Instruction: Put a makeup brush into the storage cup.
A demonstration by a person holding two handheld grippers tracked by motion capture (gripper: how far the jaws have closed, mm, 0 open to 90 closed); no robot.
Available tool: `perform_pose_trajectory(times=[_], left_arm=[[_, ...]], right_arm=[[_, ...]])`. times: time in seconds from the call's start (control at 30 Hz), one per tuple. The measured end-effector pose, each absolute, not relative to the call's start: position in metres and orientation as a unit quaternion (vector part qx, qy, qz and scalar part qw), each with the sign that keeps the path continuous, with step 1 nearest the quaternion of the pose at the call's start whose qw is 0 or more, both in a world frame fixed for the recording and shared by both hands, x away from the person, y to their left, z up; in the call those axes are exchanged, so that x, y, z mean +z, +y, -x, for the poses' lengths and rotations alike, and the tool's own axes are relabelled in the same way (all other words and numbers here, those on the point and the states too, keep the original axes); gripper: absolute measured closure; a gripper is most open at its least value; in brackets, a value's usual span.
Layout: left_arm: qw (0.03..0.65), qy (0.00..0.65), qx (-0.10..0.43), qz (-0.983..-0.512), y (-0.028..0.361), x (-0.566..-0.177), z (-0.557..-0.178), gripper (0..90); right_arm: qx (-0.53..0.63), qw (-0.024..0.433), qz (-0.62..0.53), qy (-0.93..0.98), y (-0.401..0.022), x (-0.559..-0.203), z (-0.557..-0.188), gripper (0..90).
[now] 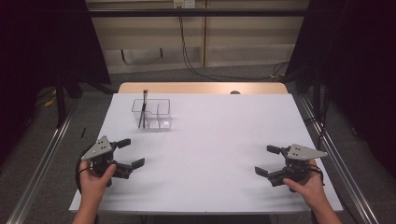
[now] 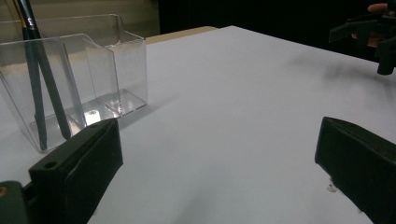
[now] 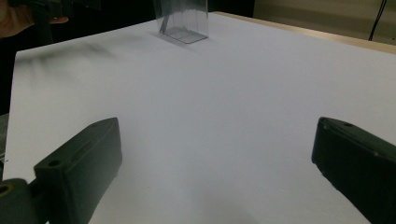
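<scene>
Across the whole white surface [image 1: 210,140] I've got almost nothing to work around, just a wooden strip at the far edge and dark curtains either side of a pale back wall with cables hanging down it. Grey floor and metal rails run along both sides. Far left sits the clear organiser [image 1: 152,113], upright, split into compartments, and two dark brushes [image 1: 143,109] stand leaning in its left compartment; the other compartments look empty. I'd judge the brushes are the job, and as things lie nothing has been lifted out or moved yet, so all of it is ahead of me. Left tool [image 1: 129,154] sits near the front left corner, jaws spread wide, holding nothing, well short of the organiser. Right tool [image 1: 270,161] is at the front right, jaws just as wide, also empty, well apart from everything. Left one is the closer reach to those brushes.
</scene>
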State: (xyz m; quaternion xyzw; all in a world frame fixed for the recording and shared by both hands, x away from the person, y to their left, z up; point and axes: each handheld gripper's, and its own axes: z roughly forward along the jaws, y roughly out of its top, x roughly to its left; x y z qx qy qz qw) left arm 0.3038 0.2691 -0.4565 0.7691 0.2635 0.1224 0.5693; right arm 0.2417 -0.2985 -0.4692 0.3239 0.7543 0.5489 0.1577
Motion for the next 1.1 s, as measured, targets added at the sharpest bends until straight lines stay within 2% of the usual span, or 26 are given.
perform_pose_trajectory(times=[1.1], left_arm=[[0.554, 0.264, 0.128, -0.779, 0.278, -0.4652, -0.2969, 0.9]], right_arm=[[0.552, 0.161, -0.326, 0.751, -0.2984, -0.4684, -0.2454, 1.1]])
